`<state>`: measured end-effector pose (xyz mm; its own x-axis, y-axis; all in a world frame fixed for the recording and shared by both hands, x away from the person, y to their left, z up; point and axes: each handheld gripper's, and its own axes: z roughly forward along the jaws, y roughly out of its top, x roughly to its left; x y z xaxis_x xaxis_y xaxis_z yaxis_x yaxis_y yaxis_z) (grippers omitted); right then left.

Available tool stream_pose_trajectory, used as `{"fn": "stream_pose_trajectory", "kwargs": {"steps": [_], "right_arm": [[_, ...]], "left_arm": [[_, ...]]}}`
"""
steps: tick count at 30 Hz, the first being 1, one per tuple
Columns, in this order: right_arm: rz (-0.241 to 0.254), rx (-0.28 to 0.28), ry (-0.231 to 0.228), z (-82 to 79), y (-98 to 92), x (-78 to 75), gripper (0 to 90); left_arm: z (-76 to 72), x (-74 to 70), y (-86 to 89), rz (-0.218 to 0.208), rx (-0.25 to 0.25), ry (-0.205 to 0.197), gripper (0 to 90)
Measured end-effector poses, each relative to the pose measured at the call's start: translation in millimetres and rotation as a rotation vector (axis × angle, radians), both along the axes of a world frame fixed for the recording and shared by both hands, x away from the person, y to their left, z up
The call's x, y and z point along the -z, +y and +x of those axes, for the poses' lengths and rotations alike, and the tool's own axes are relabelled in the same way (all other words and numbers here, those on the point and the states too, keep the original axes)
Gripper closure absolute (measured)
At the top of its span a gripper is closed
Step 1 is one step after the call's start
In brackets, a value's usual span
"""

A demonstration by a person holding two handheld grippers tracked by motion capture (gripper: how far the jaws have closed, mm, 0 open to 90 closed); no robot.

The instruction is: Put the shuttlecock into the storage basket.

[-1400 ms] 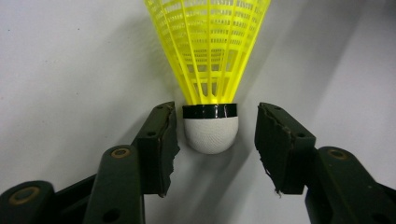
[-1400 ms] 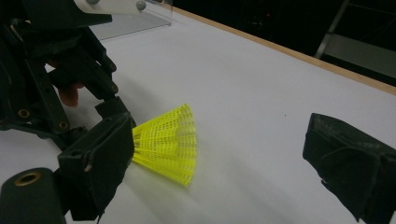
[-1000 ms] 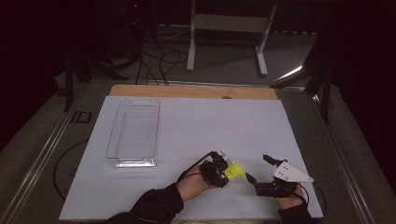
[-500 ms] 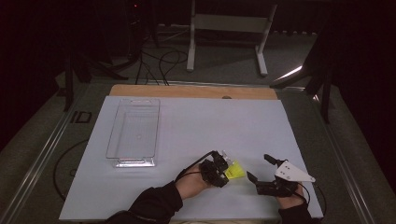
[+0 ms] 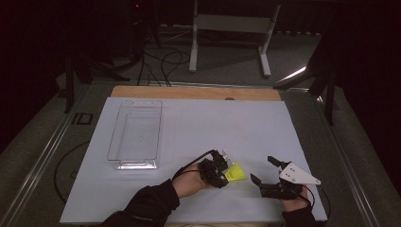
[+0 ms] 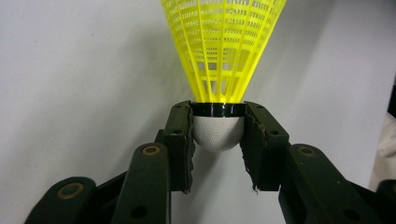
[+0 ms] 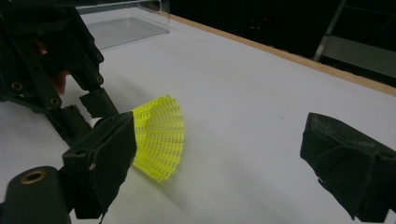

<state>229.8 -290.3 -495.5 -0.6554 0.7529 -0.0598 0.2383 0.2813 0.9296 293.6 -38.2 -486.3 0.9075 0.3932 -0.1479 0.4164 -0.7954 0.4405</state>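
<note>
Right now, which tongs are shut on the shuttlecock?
The left tongs: their pads clamp the shuttlecock at its white cork base. The right tongs stand wide open beside it, holding nothing.

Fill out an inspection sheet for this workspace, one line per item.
Surface: white table sheet, wooden strip along its far edge.
Job's things: yellow shuttlecock, white cork end clamped, skirt pointing away from the jaws; clear plastic tray with nothing in it, far left of the sheet.
Clutter: nothing seen.
Grippers: left gripper shut on the shuttlecock's cork; right gripper open, holding nothing, beside the shuttlecock.
Cables: black cable looping from the left gripper; more cables on the floor beyond the table.
Surroundings: dark room, white stand frame behind the table.
</note>
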Motion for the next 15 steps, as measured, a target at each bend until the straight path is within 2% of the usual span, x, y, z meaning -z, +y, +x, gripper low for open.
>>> {"fn": "stream_pose_trajectory", "kwargs": {"steps": [5, 15], "right_arm": [[-0.007, 0.003, 0.008, 0.4, 0.6, 0.3, 9.9], [0.004, 0.016, 0.000, 0.7, -1.5, 0.3, 9.9]], "left_arm": [[0.7, -3.6, 5.3, -0.004, 0.005, 0.019, 65.7], [8.1, -20.9, 18.2, -0.018, 0.001, 0.020, 65.8]]}}
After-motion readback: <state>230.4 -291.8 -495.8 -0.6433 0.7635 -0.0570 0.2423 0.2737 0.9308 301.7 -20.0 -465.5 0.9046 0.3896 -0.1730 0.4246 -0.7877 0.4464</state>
